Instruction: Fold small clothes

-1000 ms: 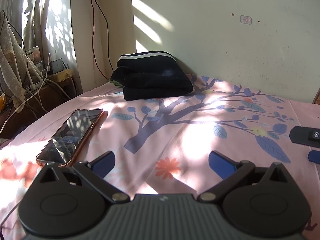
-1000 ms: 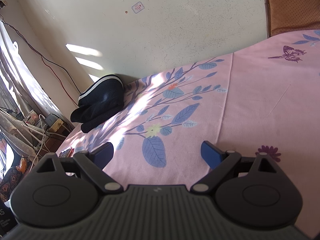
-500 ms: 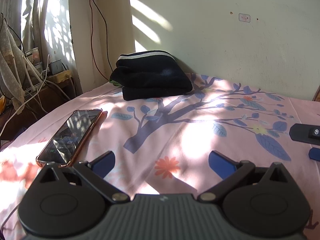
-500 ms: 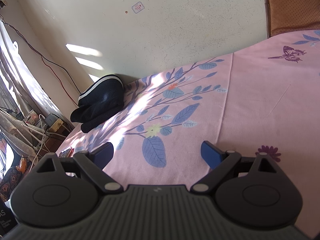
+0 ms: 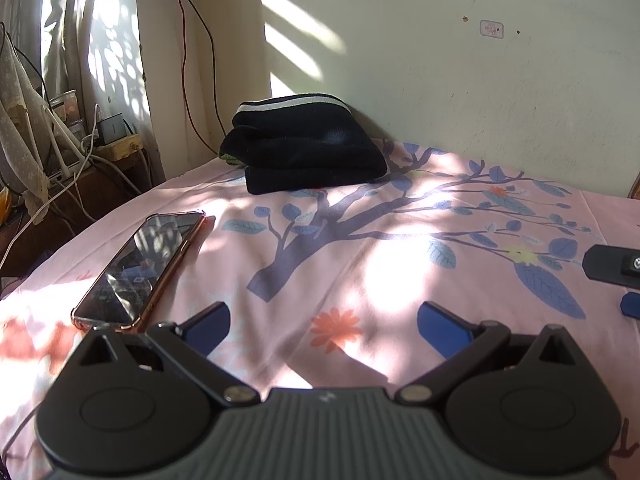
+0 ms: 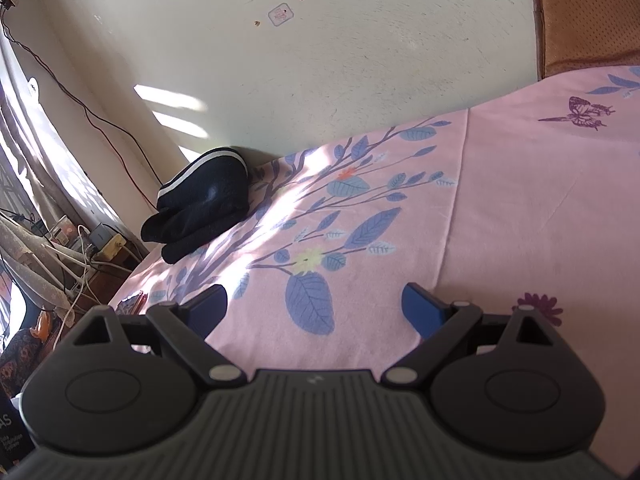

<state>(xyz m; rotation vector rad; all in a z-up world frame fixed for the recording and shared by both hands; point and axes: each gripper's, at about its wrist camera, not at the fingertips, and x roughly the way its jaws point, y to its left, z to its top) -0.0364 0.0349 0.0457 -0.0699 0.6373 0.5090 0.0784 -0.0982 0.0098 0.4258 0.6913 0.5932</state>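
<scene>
A folded black garment with a white stripe [image 5: 304, 148] lies at the far edge of the bed against the wall; it also shows in the right wrist view [image 6: 204, 204]. My left gripper [image 5: 324, 320] is open and empty, low over the pink floral bedsheet [image 5: 360, 240], well short of the garment. My right gripper [image 6: 316, 304] is open and empty over the sheet [image 6: 500, 208], far right of the garment. Part of the right gripper [image 5: 612, 268] shows at the right edge of the left wrist view.
A phone in a clear case [image 5: 140, 268] lies on the sheet left of my left gripper. Cables, a power strip and clutter [image 5: 72, 156] sit beyond the bed's left edge. A brown headboard [image 6: 588, 12] stands at the far right. The wall [image 5: 440, 60] borders the bed.
The left wrist view has shifted very slightly; the right gripper has not moved. Both grippers stay open and empty.
</scene>
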